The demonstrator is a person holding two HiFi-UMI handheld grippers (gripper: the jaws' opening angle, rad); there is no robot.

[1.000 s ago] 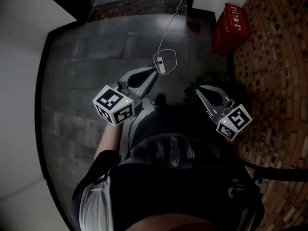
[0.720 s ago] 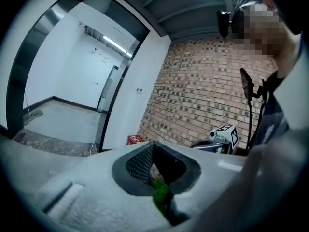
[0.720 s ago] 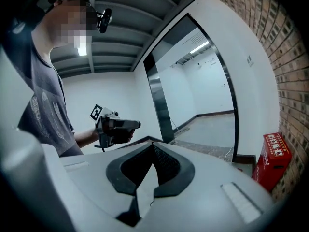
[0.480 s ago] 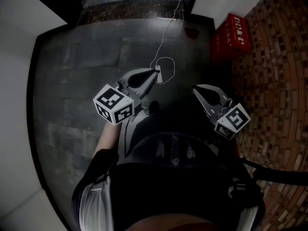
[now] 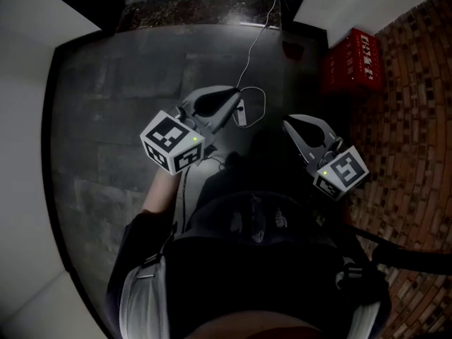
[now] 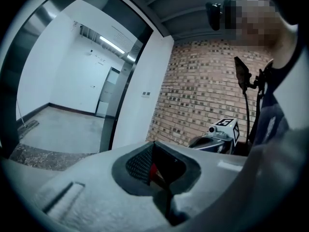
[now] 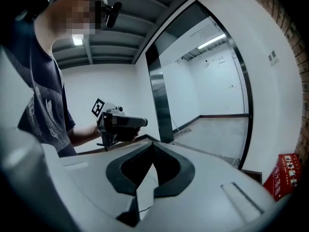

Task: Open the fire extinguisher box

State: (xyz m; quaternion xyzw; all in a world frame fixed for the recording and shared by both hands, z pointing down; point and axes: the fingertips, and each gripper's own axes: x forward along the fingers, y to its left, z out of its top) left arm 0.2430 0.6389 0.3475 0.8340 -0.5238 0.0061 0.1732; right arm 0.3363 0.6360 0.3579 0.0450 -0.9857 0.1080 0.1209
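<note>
The task looks unstarted: the red fire extinguisher box [image 5: 357,58] stands untouched, with the brick wall [image 5: 413,126] just beside it. The left gripper [image 5: 230,102] and right gripper [image 5: 291,127] are both clenched on nothing, well apart from the box.

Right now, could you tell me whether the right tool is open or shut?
Shut: in the right gripper view the right tool has its jaw tips meeting, and nothing is held between them.
</note>
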